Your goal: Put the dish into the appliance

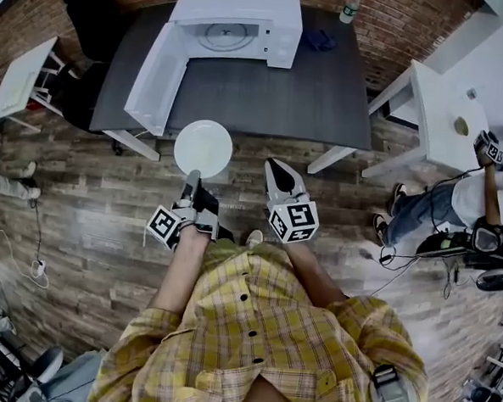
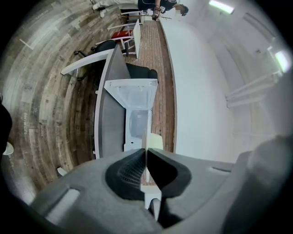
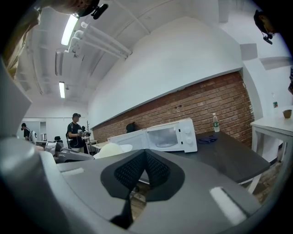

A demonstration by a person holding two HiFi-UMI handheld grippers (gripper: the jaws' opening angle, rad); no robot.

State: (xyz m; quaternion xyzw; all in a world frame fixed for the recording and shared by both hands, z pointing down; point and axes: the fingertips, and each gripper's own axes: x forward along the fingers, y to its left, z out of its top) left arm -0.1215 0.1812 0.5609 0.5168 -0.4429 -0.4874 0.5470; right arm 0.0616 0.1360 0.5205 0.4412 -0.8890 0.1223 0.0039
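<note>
Dark table (image 1: 266, 99) bears one open microwave (image 1: 237, 17); left gripper (image 1: 190, 178) clamps one plate (image 1: 203, 148), right gripper (image 1: 276, 166) closed empty.

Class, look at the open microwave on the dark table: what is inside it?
Only a bare round turntable shows inside the microwave. Its top panel hides the cavity's upper part. The plate is outside, gripped by the left claw.
</note>
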